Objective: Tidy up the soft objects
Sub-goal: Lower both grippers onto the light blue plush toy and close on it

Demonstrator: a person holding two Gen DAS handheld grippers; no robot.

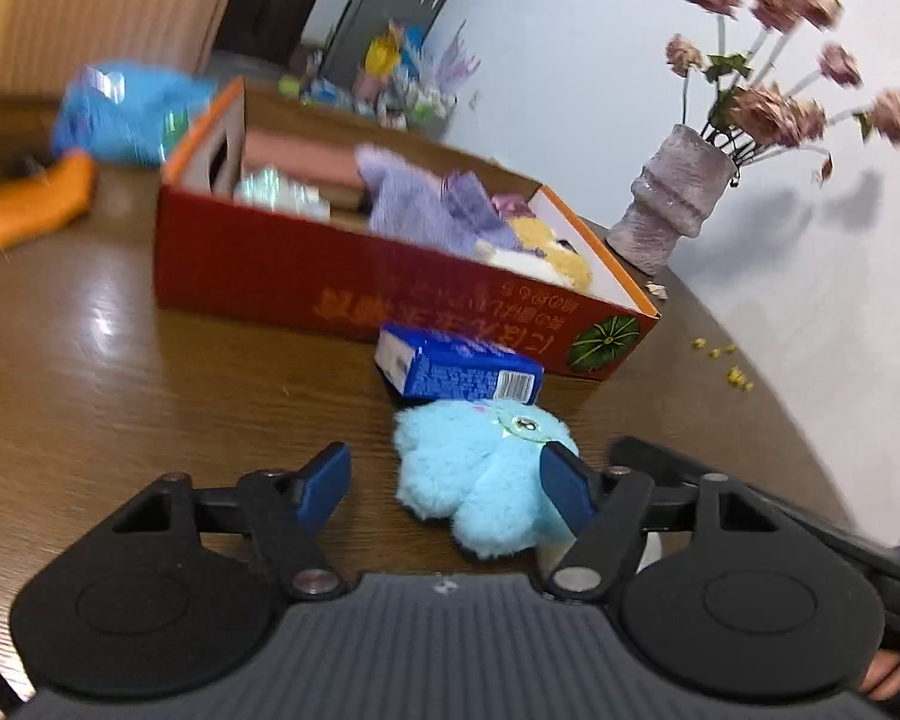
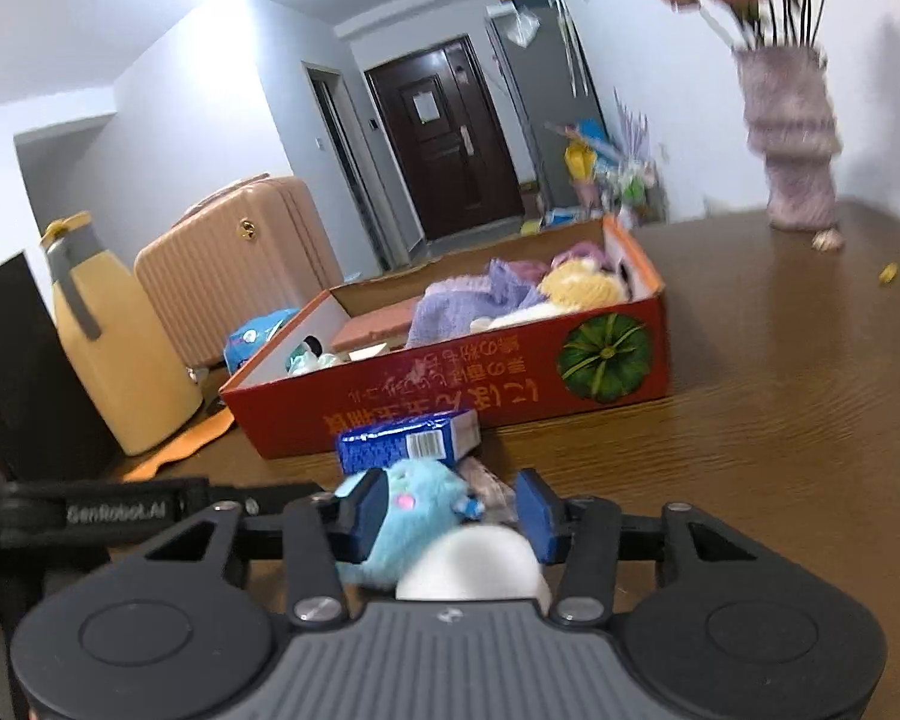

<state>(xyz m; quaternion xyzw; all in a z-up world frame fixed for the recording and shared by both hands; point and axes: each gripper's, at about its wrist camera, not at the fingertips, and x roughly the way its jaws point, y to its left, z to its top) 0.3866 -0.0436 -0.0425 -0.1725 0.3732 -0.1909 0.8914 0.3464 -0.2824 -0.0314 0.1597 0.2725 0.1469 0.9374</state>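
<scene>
Blue plush toy [image 1: 486,474] lies on wooden table [image 1: 120,372], just before blue carton [image 1: 456,369] and red box [image 1: 306,276]. Left gripper [image 1: 444,489] half spread around it, right pad touching fur, left pad clear. Right gripper [image 2: 456,516] narrower, pads apparently pinching the plush and a white soft thing [image 2: 471,564]; blurred. Vase [image 1: 666,198] right, near table edge; 1 orange cloth [image 1: 24,204] left.

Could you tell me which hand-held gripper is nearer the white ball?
Right hand-held gripper: white ball lies between its fingers. Left hand-held gripper straddles the blue plush beside it.
</scene>
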